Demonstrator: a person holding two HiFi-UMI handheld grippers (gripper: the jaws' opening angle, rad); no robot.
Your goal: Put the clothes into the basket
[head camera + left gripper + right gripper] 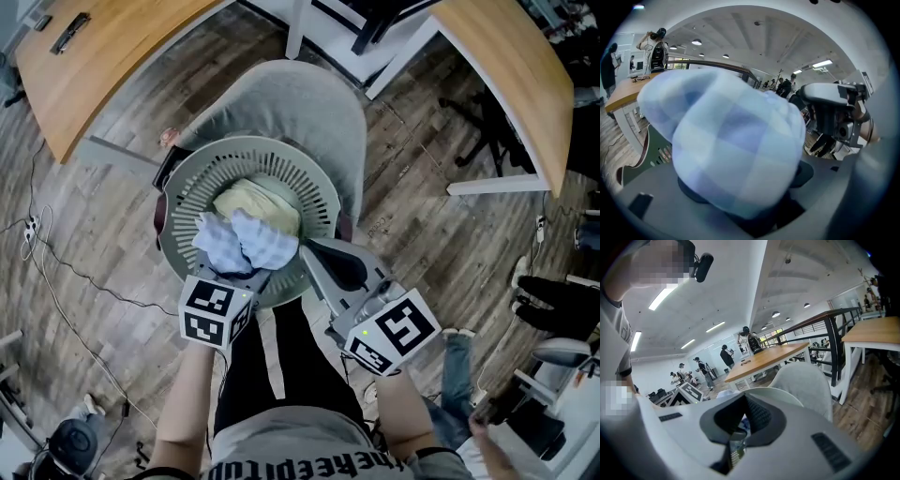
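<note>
Inside the basket [187, 183], the left gripper [247, 274], jaws wide, flanks a checked cloth [267, 244]; the right gripper [314, 250], jaws together, sits at its near rim.

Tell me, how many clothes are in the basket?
2. A cream cloth lies in the middle of the basket, and a blue checked cloth lies partly on it by the left tool. More may hide underneath.
</note>
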